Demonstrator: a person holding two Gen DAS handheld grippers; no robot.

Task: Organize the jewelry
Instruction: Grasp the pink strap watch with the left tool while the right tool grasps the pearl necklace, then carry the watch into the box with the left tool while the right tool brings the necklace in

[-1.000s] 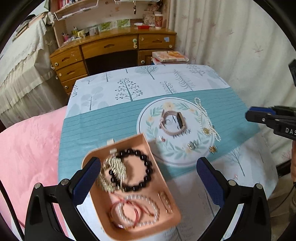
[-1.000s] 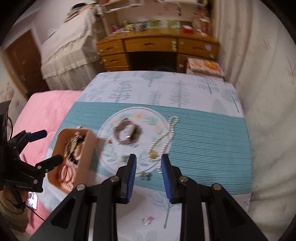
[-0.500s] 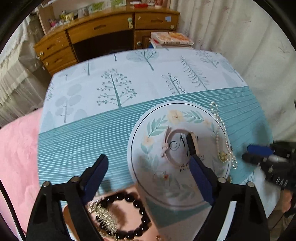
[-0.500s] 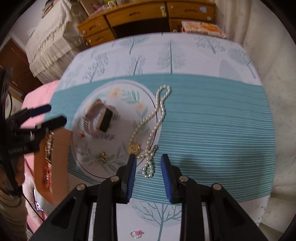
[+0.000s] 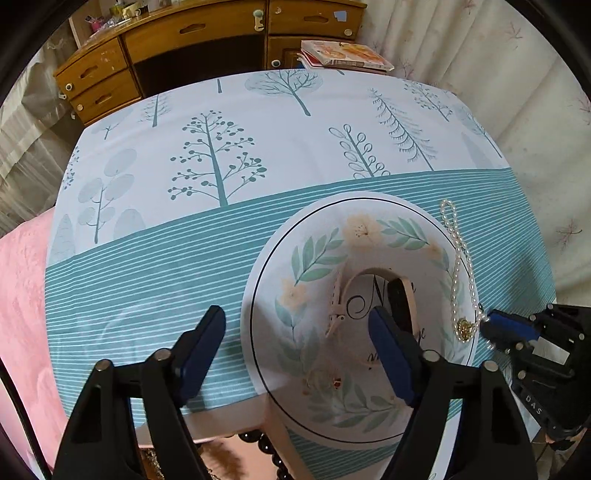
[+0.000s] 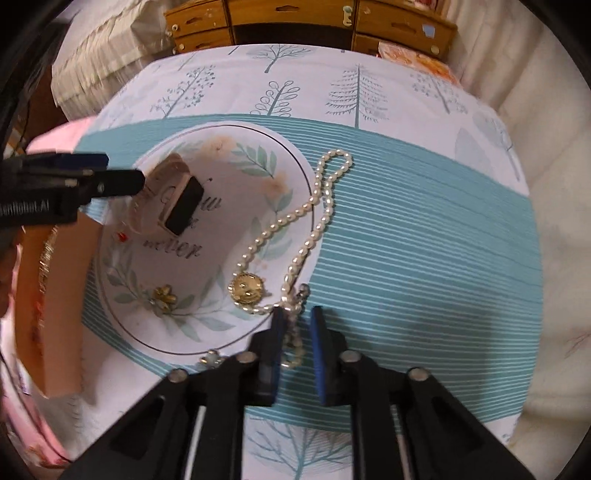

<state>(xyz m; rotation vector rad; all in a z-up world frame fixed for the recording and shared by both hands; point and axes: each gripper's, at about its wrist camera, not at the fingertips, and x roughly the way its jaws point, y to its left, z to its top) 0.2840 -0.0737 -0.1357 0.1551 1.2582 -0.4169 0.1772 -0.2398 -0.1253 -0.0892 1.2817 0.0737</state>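
A pearl necklace [image 6: 295, 229] with a gold pendant [image 6: 246, 288] lies across the edge of a round floral mat [image 6: 192, 273]; it also shows in the left wrist view [image 5: 458, 266]. My right gripper [image 6: 297, 317] is open, its jaws straddling the necklace's near end without closing on it. A pink watch with a black face [image 6: 177, 206] lies on the mat, also in the left wrist view [image 5: 399, 299]. My left gripper [image 5: 295, 325] is open and empty, low over the mat [image 5: 325, 406] by the watch. The peach tray [image 6: 55, 295] holds bracelets.
A gold flower earring [image 6: 164, 295], a small red stud [image 6: 121, 237] and a small earring [image 6: 211, 359] lie on or by the mat. The tree-print tablecloth [image 5: 229, 155] covers the table. A wooden desk [image 5: 207, 33] and books [image 5: 343, 55] stand behind; curtain on the right.
Both grippers have moved forward and down. The left has passed from the tray to the watch; the right has reached the necklace's near end, its jaws unchanged in width.
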